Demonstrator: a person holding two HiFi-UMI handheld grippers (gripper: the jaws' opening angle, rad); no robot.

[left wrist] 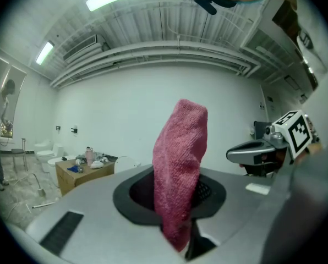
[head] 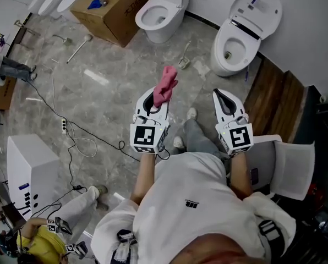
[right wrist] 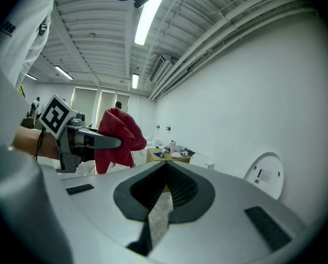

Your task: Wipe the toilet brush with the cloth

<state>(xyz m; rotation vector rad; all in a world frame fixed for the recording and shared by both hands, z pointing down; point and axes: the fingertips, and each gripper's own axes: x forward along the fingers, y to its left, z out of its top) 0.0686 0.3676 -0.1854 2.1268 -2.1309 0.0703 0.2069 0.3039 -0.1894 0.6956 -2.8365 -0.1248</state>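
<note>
My left gripper (head: 156, 99) is shut on a pink cloth (head: 165, 85), which stands up out of the closed jaws (left wrist: 180, 164). My right gripper (head: 223, 97) is shut with nothing in it, level with the left one and a hand's width to its right. In the right gripper view its jaws meet at the tips (right wrist: 167, 168), and the pink cloth (right wrist: 119, 139) shows to the left. A small brush with a handle (head: 184, 56) lies on the floor between the two toilets, ahead of both grippers. A long-handled white tool (head: 78, 47) lies further left by the box.
Two white toilets (head: 159, 15) (head: 236, 40) stand against the far wall. A cardboard box (head: 114, 15) with small items on it is at the back left. A white chair (head: 296, 166) is at my right, a white unit (head: 29, 169) and cables (head: 81, 142) at my left. Another person (head: 48, 232) crouches lower left.
</note>
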